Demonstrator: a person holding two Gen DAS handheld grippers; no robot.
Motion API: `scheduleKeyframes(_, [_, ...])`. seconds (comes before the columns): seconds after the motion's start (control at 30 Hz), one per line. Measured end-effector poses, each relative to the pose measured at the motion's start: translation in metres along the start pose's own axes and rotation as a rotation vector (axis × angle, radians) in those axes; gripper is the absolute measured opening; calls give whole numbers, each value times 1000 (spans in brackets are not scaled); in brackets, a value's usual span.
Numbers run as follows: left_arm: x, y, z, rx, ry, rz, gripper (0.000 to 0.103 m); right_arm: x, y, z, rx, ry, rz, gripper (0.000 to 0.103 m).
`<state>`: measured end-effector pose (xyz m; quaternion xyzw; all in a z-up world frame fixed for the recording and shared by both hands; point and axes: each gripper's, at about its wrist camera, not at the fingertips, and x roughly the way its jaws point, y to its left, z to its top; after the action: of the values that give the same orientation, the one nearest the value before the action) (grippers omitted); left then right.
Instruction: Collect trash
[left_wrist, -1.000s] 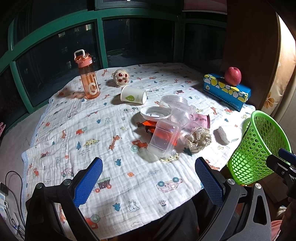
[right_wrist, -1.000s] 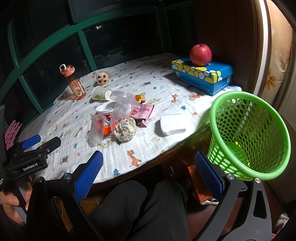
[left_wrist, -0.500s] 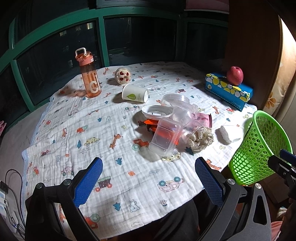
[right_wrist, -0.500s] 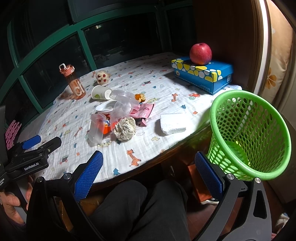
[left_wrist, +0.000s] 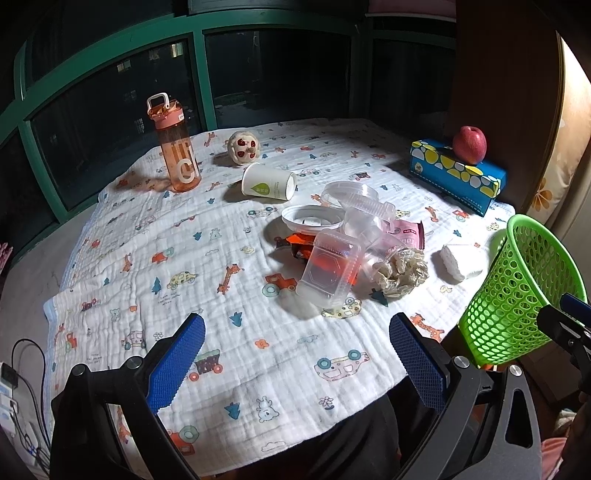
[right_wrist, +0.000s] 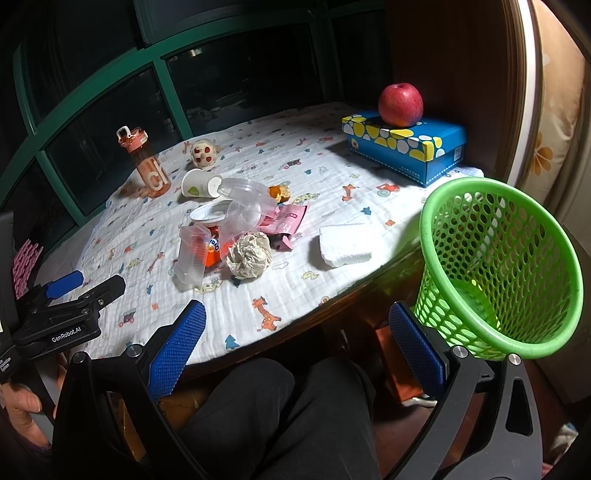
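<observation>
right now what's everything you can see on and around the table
orange plastic water bottle: 1, upright, far left
round spotted ball: 1, cream and red, far middle
white paper cup: 1, on its side
clear plastic containers: several, piled centre
pink wrapper: 1, in pile
crumpled paper ball: 1, off-white
white foam block: 1, near the edge
blue tissue box: 1, far right
red apple: 1, on box
green mesh basket: 1, beside the table
left gripper: open
right gripper: open
</observation>
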<state>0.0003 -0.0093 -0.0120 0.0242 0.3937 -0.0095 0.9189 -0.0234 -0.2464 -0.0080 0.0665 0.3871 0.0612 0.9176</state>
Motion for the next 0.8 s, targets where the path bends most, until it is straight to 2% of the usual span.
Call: scheduleKeyframes(0.8, [10,-3,4,1,12,7,97,13,-5,3,8,22,2,98])
